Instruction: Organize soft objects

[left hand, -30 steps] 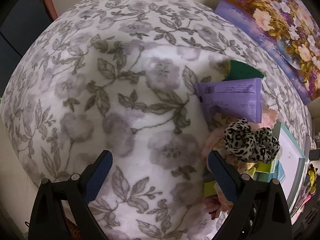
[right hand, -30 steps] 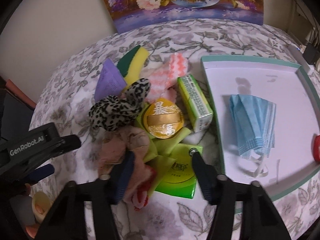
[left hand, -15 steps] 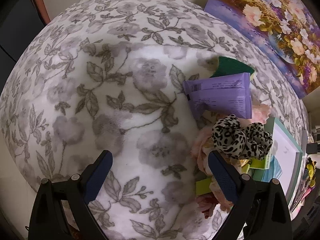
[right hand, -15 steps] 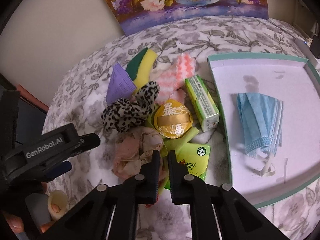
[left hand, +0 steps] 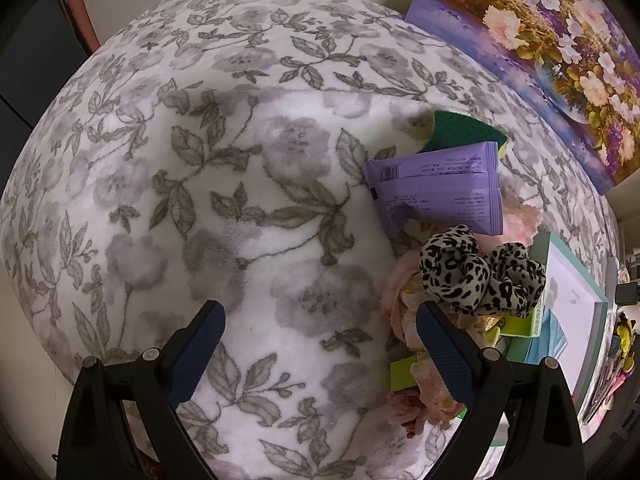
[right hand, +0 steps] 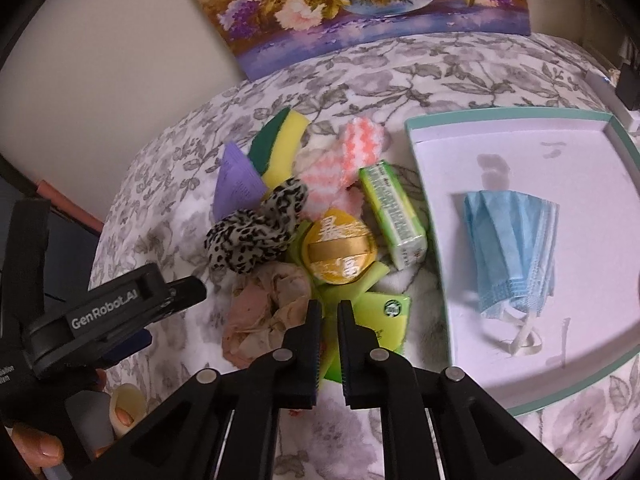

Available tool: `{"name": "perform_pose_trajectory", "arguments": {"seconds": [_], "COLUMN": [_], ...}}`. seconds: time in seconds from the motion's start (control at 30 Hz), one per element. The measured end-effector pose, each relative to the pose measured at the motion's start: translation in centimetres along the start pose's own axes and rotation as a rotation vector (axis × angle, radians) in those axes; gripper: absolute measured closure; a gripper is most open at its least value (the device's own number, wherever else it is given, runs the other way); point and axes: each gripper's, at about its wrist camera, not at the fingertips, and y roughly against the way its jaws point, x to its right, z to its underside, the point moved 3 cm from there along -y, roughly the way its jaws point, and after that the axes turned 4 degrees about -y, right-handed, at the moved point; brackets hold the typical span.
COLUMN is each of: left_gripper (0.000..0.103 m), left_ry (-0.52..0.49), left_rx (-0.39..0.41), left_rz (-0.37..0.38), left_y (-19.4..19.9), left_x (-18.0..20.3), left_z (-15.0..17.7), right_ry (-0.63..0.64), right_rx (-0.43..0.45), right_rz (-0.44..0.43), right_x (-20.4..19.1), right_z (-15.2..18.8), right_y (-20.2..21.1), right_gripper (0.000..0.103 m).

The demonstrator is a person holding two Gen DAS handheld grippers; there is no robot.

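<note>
A pile of soft things lies on the floral blanket (left hand: 240, 200): a leopard-print scrunchie (right hand: 256, 228), a pink crumpled cloth (right hand: 264, 312), a pink-and-white fuzzy cloth (right hand: 344, 168), a green-yellow sponge (right hand: 280, 144), a purple packet (right hand: 236, 180), a yellow round tin (right hand: 340, 246), green packets (right hand: 384, 316) and a green box (right hand: 394, 216). My right gripper (right hand: 329, 308) is nearly shut, its jaws a thin gap apart over the green packet's edge; whether it grips anything is unclear. My left gripper (left hand: 320, 320) is open and empty, left of the scrunchie (left hand: 480, 276).
A white tray with a teal rim (right hand: 520, 116) sits at the right and holds a blue face mask (right hand: 512, 248). A flower painting (right hand: 360, 4) leans on the wall behind. The left gripper's body (right hand: 112, 312) shows in the right wrist view.
My right gripper has closed from wide open to nearly shut and drawn back a little from the pile. My left gripper stays open and has shifted slightly.
</note>
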Motion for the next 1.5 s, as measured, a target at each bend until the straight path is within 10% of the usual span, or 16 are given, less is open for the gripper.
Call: {"name": "perform_pose_trajectory", "arguments": {"seconds": [0.9,1.23,1.5], "left_gripper": [0.009,0.071,0.080], "left_ry": [-0.110,-0.144,-0.106], "left_rx": [0.091,0.047,0.059], "left_rz": [0.216,0.254,0.279], "left_y": [0.5,-1.1,0.0], "left_x": [4.9,6.2,5.3], "left_z": [-1.4,-0.9,-0.9], "right_ry": [-0.085,-0.093,-0.071], "right_rx": [-0.005,-0.021,-0.019], "right_rz": [0.020,0.026,0.015], "right_x": [2.6,3.0,2.4], "right_z": [-1.2,-1.2,-1.2], "right_y": [0.0,-0.3,-0.1], "right_gripper": [0.072,0.072,0.072]}}
